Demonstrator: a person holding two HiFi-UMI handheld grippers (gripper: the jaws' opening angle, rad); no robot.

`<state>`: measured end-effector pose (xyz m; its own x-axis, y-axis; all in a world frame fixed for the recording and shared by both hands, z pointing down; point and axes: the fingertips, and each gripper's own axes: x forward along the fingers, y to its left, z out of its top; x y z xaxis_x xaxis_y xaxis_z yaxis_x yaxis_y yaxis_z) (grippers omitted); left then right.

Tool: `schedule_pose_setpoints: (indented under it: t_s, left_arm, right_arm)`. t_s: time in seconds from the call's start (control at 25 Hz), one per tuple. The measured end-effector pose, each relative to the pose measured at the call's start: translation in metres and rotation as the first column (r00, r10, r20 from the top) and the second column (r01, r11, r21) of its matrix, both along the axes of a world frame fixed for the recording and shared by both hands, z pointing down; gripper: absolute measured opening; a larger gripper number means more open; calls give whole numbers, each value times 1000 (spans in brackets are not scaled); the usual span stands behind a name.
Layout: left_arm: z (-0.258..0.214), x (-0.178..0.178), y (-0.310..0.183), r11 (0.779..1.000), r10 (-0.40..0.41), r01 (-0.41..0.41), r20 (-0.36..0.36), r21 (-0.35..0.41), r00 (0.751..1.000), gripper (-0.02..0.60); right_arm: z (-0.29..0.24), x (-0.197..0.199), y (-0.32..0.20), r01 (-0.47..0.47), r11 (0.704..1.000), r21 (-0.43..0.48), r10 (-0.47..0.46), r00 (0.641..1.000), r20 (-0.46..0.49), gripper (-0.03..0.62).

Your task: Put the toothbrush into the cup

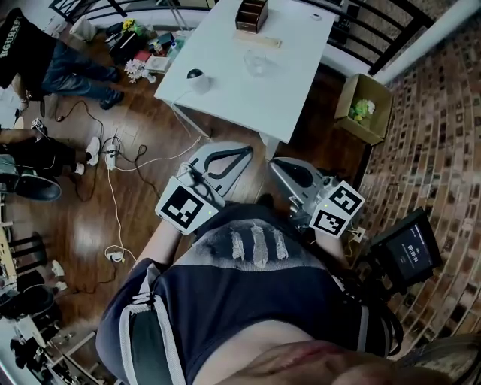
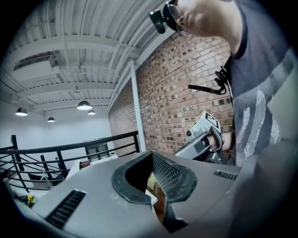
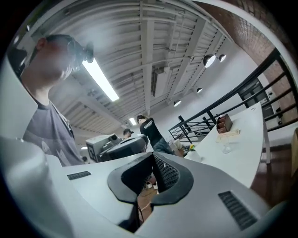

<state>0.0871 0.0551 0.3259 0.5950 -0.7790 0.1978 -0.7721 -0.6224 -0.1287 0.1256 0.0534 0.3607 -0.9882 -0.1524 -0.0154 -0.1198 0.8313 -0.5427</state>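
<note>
Left gripper (image 1: 242, 153): held in close to the person's front, short of the near edge of the table (image 1: 289, 86) and pointing toward it. Its jaws are drawn together at the tips with nothing between them.
Right gripper (image 1: 279, 169): just beside the left one, also off the table and aimed the same way. Its jaws are closed on nothing.
Toothbrush (image 1: 260, 40): a pale, flat strip lying on the table near its far edge, just in front of the brown box (image 1: 252, 13). It is well apart from both grippers.
Cup (image 1: 259, 64): clear and upright on the table, a little nearer the middle than the toothbrush, just beside it but not touching it.
White domed thing (image 1: 198, 78): stands by the table's left edge, toward the near left corner, with a dark spot on top.
Cardboard box (image 1: 366, 110): open on the wooden floor (image 1: 150, 218), off the table's right edge, with something green inside.
Bystanders (image 1: 45, 56): people in dark clothes stand over at the left of the room, away from the table.
</note>
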Motion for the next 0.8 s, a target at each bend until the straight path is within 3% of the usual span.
schedule_pose_setpoints:
  t_s: [0.12, 0.4, 0.8]
  left_arm:
    - [0, 12, -7, 1000, 13, -13, 14, -10, 1000, -5]
    - [3, 34, -20, 998, 59, -58, 66, -14, 996, -5]
    - [6, 36, -38, 998, 66, -66, 46, -20, 997, -5]
  right_arm:
    - [4, 8, -2, 17, 999, 34, -16, 999, -28, 2]
    - [9, 26, -15, -2, 1000, 6, 1, 1000, 7, 2]
    - [15, 34, -32, -33, 999, 8, 33, 999, -33, 2]
